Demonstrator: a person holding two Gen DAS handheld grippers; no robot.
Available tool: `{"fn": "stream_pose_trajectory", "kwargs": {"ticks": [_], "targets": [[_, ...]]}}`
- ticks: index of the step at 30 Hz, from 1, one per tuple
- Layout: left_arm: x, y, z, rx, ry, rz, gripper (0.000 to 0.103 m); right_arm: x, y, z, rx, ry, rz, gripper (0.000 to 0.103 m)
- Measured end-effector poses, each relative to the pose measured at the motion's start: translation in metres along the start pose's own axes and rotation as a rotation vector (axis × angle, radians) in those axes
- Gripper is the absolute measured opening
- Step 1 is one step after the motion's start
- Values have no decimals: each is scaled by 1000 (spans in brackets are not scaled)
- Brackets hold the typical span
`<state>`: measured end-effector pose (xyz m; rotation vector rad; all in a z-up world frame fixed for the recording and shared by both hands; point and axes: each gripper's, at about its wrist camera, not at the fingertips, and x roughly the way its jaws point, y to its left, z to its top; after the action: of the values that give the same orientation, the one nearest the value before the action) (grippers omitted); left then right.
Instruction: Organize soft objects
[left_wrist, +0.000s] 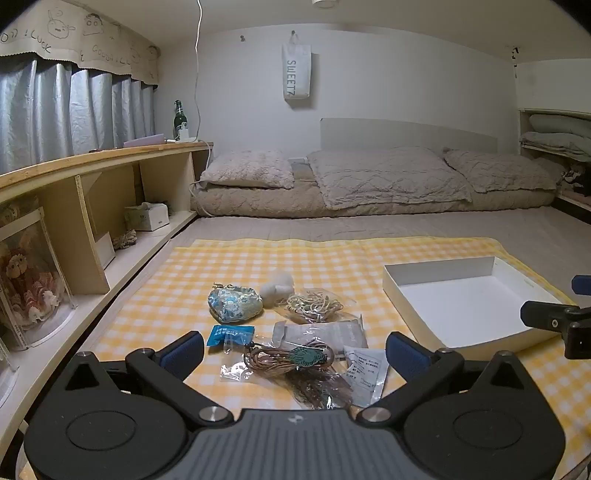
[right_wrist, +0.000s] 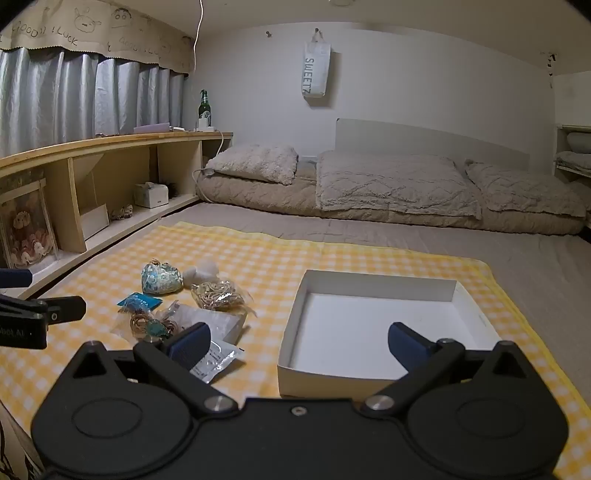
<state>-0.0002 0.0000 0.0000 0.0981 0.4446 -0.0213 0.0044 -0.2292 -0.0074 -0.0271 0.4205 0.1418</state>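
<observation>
Left wrist view: left gripper (left_wrist: 294, 352) jaws wide apart, empty, over bagged cord (left_wrist: 295, 363); pouch (left_wrist: 234, 304) at 11 o'clock. Pinch the bag's middle.

Right wrist view: right gripper (right_wrist: 298, 345) gaping, empty; box (right_wrist: 373, 325) at 12 o'clock, ready.

My two views are dim and evenly lit from overhead, with a cool grey cast. Shadows are soft and short. A faint sheen lies on the curtain (left_wrist: 74, 107). Fisheye bends the shelf (left_wrist: 92, 158) edge; corners fall black. Focus is fairly sharp throughout.
</observation>
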Motion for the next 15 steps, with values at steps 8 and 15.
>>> {"fn": "stream_pose_trajectory", "kwargs": {"ticks": [8, 15], "targets": [[0, 0, 0, 0, 3, -1, 103, 0, 0, 0, -2, 3, 0, 103], [-1, 1, 0, -2, 5, -1, 103, 0, 0, 0, -4, 2, -1, 103]]}}
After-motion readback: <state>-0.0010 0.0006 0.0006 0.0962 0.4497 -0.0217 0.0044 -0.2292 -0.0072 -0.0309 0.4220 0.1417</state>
